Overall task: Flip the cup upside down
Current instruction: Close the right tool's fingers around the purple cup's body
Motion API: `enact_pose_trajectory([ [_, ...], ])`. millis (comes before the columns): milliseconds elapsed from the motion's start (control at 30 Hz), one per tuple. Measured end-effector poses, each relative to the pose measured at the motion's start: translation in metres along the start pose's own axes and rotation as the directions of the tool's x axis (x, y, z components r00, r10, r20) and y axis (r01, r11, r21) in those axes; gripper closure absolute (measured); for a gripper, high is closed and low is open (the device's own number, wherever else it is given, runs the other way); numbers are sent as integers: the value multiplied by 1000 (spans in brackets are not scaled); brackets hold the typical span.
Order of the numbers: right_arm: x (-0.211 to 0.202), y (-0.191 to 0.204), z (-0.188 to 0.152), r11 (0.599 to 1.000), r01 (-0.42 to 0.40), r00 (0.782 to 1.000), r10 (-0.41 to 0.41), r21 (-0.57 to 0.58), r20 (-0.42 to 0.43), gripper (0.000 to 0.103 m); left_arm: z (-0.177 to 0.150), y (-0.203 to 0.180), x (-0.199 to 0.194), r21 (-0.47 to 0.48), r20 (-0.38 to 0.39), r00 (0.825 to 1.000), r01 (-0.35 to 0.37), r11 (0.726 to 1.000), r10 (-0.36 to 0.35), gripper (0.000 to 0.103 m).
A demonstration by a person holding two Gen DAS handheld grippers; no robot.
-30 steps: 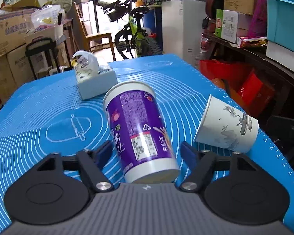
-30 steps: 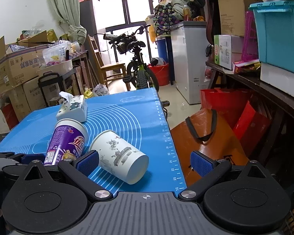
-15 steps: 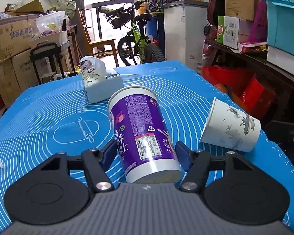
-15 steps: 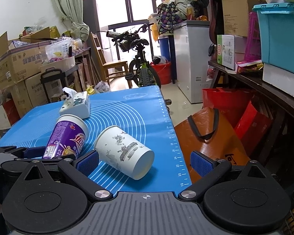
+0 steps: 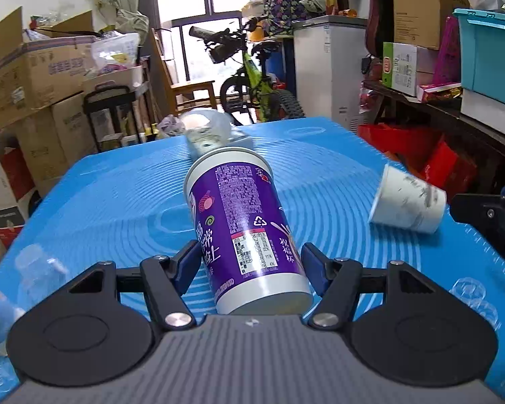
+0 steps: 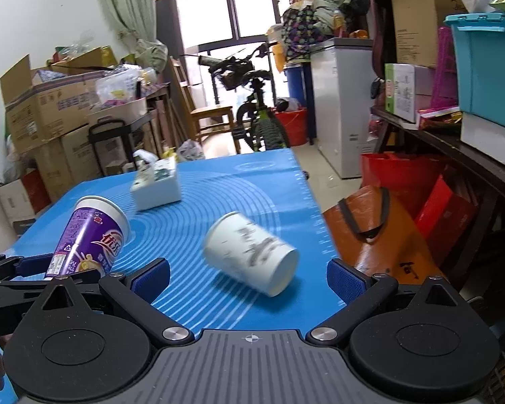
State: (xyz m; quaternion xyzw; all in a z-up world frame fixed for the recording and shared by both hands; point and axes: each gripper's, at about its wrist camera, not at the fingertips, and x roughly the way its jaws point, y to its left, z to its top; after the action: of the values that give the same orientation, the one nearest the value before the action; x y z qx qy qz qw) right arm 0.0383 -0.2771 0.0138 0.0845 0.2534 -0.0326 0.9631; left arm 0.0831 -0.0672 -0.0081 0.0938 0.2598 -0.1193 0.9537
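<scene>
Left tool (image 5: 249, 264) around purple cup (image 5: 242, 229)

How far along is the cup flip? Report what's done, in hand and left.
Done: the left gripper is shut on the purple cup, near its base. In hand: that cup is tilted, raised off the blue mat. Left: inverting it and setting it down; the white cup lies on its side before the open right gripper.

Purple cup (image 5: 242, 225): recycling triangle, barcode, "11%", Chinese print.

White cup (image 6: 250, 252) between open pads (image 6: 345, 277)
</scene>
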Motion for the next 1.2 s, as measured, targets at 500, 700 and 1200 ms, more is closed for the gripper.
enact_pose_trajectory([
  [500,-6,72,-28,994,-95,993,91,-56,-82,4,-35,42,-26,-31,-50,999,-10,999,8,37],
  [700,-8,82,-29,992,-94,992,85,-89,-98,4,-44,44,-22,-35,-63,998,26,999,-28,36],
  [1200,-8,88,-27,985,-104,989,88,-140,-117,4,-44,51,-28,-47,-39,999,-10,999,8,14],
])
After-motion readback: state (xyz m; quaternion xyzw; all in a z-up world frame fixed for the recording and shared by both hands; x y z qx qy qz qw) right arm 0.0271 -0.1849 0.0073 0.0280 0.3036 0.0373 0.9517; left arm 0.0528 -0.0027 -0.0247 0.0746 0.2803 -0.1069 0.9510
